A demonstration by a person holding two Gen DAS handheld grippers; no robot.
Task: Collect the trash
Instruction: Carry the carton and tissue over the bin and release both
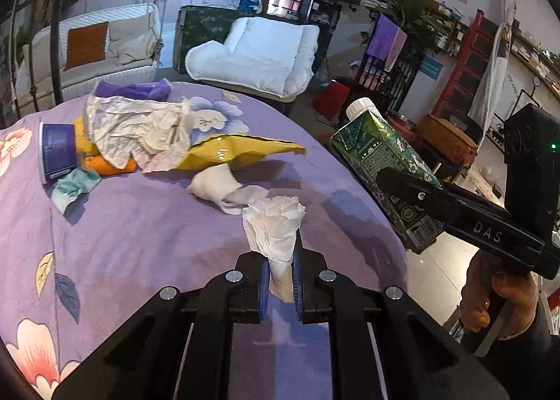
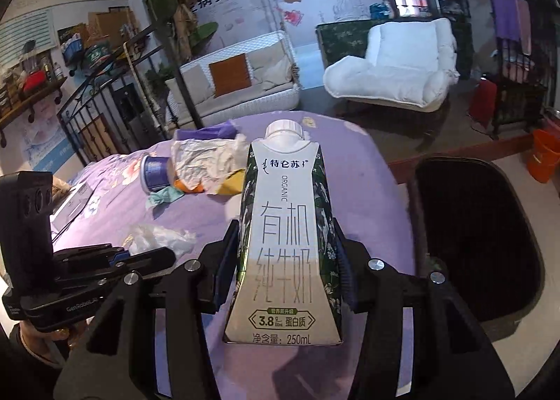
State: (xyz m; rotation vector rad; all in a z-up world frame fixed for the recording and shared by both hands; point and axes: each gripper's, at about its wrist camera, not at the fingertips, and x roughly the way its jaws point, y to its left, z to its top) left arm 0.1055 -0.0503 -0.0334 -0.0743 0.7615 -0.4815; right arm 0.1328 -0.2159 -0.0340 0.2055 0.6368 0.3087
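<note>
My left gripper (image 1: 281, 260) is shut on a crumpled white tissue (image 1: 276, 225), held just above the purple floral tablecloth (image 1: 140, 242). My right gripper (image 2: 285, 253) is shut on an upright green-and-white milk carton (image 2: 285, 225) with a white cap. In the left wrist view the carton (image 1: 381, 151) hangs past the table's right edge. More trash lies at the far side of the table: a blue cup (image 1: 57, 151) on its side, crumpled paper (image 1: 133, 127), a yellow bag (image 1: 241, 151), a teal scrap (image 1: 73, 186) and another tissue (image 1: 217, 186).
A black bin (image 2: 479, 242) stands open on the floor just right of the table. An orange bucket (image 2: 542, 158) sits beyond it. A white padded chair (image 1: 259, 53) and a wicker sofa (image 1: 105, 50) stand behind the table. A hand (image 1: 497, 295) holds the right gripper's handle.
</note>
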